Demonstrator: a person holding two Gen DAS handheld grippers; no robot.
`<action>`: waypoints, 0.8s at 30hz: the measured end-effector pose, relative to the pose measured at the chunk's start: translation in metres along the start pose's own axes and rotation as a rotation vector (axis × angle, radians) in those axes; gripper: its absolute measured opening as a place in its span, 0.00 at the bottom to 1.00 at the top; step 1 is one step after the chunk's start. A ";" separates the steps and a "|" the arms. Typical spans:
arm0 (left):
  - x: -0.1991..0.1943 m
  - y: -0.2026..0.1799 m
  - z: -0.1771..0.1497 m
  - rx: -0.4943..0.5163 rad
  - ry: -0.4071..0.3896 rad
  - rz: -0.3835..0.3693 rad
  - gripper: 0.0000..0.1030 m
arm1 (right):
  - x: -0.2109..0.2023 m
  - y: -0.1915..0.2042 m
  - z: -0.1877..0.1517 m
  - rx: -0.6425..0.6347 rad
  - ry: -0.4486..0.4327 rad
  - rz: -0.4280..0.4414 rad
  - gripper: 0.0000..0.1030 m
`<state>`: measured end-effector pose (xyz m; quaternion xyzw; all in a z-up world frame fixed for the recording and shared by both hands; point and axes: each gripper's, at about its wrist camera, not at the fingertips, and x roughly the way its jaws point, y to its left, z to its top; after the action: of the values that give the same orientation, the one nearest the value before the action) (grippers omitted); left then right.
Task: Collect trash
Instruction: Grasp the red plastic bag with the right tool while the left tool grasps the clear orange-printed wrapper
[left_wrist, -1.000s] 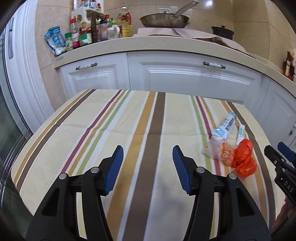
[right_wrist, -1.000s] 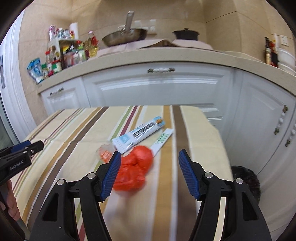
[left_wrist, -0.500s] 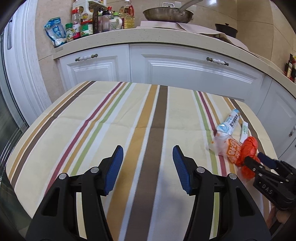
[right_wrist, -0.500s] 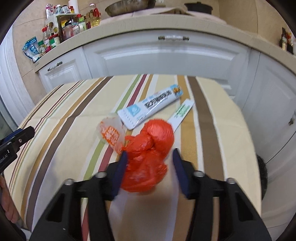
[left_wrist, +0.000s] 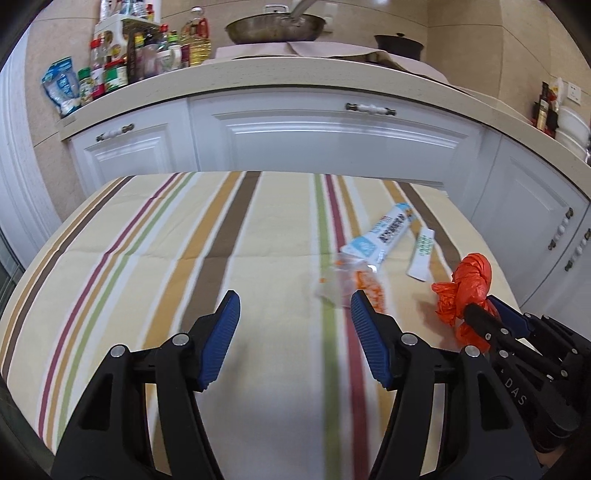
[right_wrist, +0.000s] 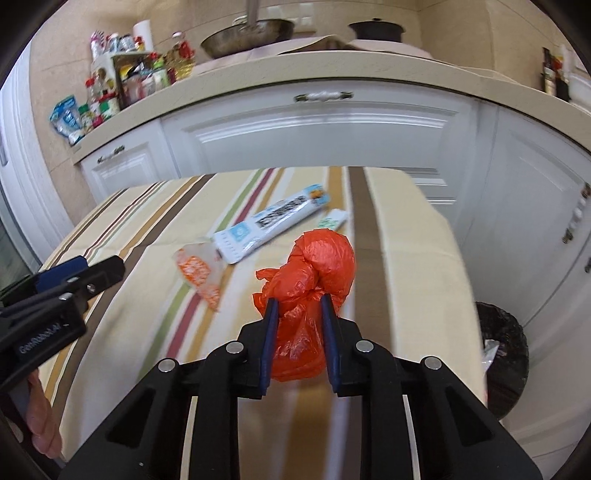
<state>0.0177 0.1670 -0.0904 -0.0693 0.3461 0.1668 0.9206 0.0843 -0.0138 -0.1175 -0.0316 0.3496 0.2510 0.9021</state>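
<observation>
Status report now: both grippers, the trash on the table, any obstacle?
Right gripper just closed, shut on orange bag. Left gripper open, empty, jaws just widening. Three wrappers left on striped cloth. Nothing in the way.

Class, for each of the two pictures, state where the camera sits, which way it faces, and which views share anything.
Left wrist: on the left claw, open, facing kitchen cabinets across the striped tablecloth; right claw enters at right.
Right wrist: on the right claw, shut on the orange bag; left claw and a hand show at left.
Shared: bag, long wrapper, tablecloth.
</observation>
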 end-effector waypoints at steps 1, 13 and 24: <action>0.002 -0.007 0.000 0.008 0.002 -0.007 0.59 | -0.002 -0.005 0.000 0.007 -0.005 -0.006 0.23; 0.030 -0.050 0.003 0.031 -0.002 0.018 0.59 | -0.019 -0.052 -0.004 0.086 -0.055 -0.038 0.23; 0.047 -0.044 -0.005 -0.007 0.054 -0.042 0.08 | -0.021 -0.062 -0.005 0.102 -0.065 -0.043 0.23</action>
<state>0.0638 0.1370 -0.1246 -0.0841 0.3689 0.1467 0.9140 0.0980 -0.0781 -0.1150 0.0152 0.3319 0.2142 0.9185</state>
